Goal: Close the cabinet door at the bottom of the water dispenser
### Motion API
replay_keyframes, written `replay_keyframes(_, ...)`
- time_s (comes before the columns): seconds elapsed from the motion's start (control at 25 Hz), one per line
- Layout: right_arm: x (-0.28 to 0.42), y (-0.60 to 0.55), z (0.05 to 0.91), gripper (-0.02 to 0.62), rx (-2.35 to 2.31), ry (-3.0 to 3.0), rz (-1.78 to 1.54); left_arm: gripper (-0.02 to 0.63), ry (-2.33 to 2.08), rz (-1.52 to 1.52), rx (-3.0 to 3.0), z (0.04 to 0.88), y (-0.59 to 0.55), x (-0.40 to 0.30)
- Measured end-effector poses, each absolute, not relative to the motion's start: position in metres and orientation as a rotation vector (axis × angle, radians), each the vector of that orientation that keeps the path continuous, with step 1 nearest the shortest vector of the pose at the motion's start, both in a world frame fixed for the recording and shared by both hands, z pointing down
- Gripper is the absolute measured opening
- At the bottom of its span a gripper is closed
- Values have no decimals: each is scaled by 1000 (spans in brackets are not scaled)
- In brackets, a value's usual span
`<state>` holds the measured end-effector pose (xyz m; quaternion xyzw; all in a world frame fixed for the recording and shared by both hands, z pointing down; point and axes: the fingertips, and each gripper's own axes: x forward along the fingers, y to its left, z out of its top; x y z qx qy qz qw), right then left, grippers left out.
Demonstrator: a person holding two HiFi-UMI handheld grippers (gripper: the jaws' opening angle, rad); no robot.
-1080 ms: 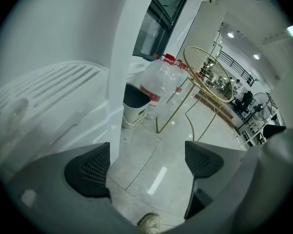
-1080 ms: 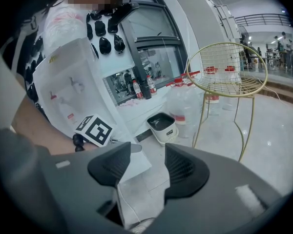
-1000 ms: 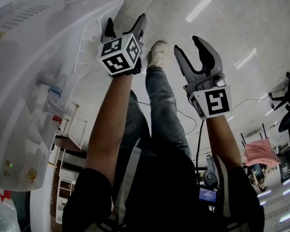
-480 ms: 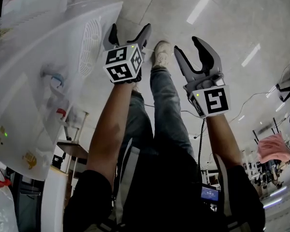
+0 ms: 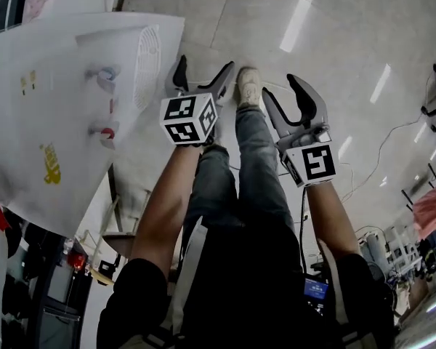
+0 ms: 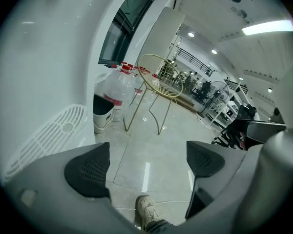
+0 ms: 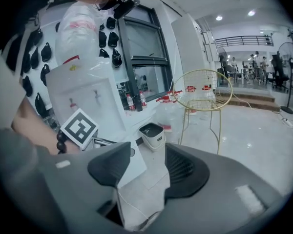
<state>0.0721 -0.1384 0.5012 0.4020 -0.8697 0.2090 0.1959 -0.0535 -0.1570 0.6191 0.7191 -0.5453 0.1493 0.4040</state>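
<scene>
While both of the person's arms reach forward over the legs, the left tongs point(image 5: 203, 75) and the right tongs point(image 5: 282, 91) hang side by side above the glossy tiled floor point(image 5: 334, 64), apart from each other. The left tongs stand with their jaws wide apart; only floor and the person's pale shoe point(image 6: 147, 212) show between the pads. The right tongs have their jaws partly apart and grip nothing; floor and a corner of white panel show through the gap.

The water dispenser point(image 5: 65, 107) fills the left of the head view, near the left tongs but clear of them. On its white front are 2 taps, a blue tap point(image 5: 105, 73) and a red tap point(image 5: 107, 131), with a slotted drip grille point(image 5: 147, 65) below them. The cabinet door at its bottom cannot be told apart from the rest of the casing, so I cannot tell whether it is closed.

Beyond the tongs stand a gold wire chair point(image 6: 158, 77), a small bin point(image 6: 102, 113) and red-capped water bottles point(image 6: 118, 84).
</scene>
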Motion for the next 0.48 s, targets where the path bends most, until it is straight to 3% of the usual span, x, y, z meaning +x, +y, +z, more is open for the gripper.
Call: replay_keyframes(0.48,96,-44,384,212,1276,-2429,449,502,-1236,282,2069,444,-85,-39)
